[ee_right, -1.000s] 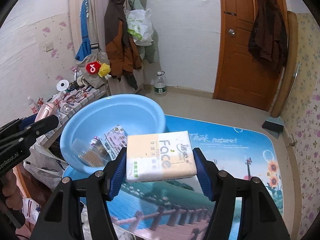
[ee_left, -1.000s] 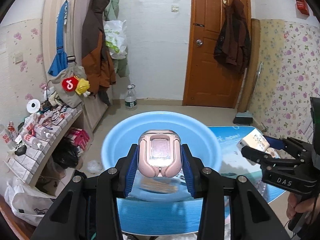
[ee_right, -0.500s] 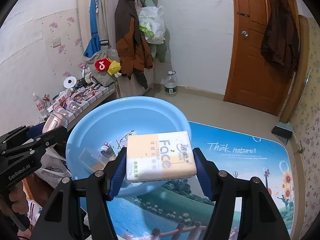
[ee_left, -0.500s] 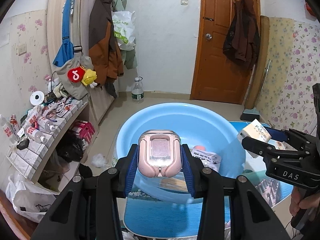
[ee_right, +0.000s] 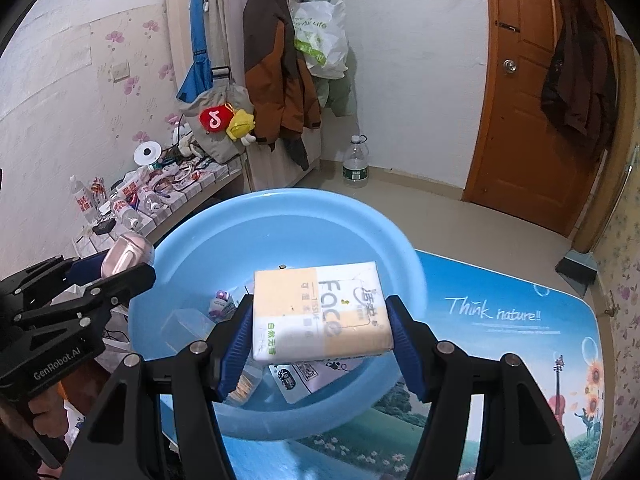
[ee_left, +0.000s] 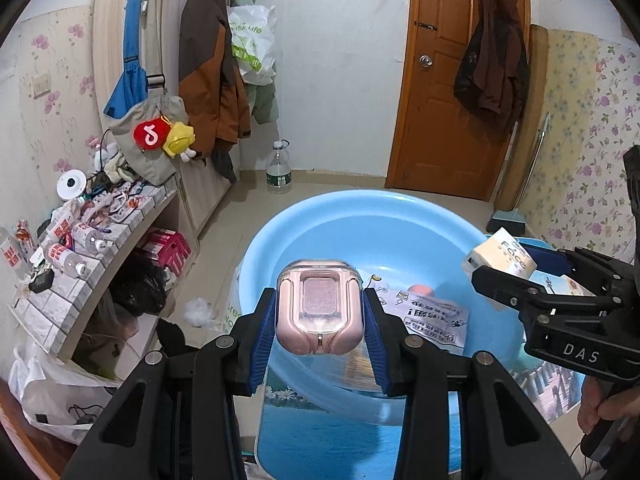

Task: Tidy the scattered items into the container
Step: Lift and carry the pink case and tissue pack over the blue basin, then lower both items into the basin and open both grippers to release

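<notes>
My left gripper (ee_left: pixel 320 320) is shut on a pink earbud case (ee_left: pixel 320 312), held over the near left rim of the light blue basin (ee_left: pixel 320 216). In the right wrist view that same case (ee_right: pixel 126 254) shows at the left, above the basin (ee_right: pixel 288 208) rim. My right gripper (ee_right: pixel 322 334) is shut on a cream tissue pack (ee_right: pixel 320 312) printed "Face", held above the basin's middle. The tissue pack (ee_left: pixel 500 258) also appears at the right of the left wrist view. Inside the basin lie a white printed packet (ee_left: pixel 432 314), a clear box (ee_right: pixel 184 328) and a small purple item (ee_right: pixel 220 304).
The basin sits on a table with a blue landscape mat (ee_right: pixel 500 320). A tiled shelf (ee_left: pixel 92 232) crowded with small bottles runs along the left wall. A water bottle (ee_left: pixel 278 170) stands on the floor, coats hang on the wall, and a brown door (ee_left: pixel 448 80) is behind.
Both grippers have moved forward and lower over the basin, each still holding its item. The basin now fills more of both views.
</notes>
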A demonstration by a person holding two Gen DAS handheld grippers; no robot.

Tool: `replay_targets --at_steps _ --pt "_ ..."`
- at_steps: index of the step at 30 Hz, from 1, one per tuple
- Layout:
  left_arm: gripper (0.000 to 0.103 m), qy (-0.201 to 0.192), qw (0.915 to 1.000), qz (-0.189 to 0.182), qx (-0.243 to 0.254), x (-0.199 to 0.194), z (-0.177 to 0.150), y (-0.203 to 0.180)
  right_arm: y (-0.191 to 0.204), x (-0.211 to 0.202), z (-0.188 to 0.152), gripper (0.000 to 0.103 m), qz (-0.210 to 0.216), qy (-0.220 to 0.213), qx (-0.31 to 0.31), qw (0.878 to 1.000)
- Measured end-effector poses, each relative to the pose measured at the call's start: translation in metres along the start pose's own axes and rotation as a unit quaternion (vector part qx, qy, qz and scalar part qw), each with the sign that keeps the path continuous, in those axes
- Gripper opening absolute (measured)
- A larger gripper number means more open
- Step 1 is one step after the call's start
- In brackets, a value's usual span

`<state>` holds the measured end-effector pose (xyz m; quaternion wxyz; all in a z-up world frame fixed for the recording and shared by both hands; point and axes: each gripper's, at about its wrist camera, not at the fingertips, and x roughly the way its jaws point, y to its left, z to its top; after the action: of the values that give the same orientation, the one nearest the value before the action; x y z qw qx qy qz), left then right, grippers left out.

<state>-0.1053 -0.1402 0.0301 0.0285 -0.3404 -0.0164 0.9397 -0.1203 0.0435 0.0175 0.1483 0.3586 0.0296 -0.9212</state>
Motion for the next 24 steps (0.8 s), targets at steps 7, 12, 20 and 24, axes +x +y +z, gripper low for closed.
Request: replay_targets --at_steps 7,12,20,24 --pt "0.039 0.005 1.0 0.001 0.002 0.014 0.002 0.001 -0.001 0.016 0.004 0.065 0.002 0.004 -0.001 1.0" --pt "0.039 0.012 0.9999 0.001 0.006 0.024 0.001 -0.002 0.0 0.022 0.005 0.065 0.001 0.005 -0.007 1.0" --pt "0.039 0.022 0.9997 0.0 0.013 0.037 -0.004 -0.007 -0.004 0.034 0.003 0.065 0.0 0.011 -0.003 1.0" --pt "0.039 0.026 0.9996 -0.001 0.014 0.042 -0.005 -0.011 -0.005 0.038 0.002 0.065 0.0 0.013 -0.003 1.0"
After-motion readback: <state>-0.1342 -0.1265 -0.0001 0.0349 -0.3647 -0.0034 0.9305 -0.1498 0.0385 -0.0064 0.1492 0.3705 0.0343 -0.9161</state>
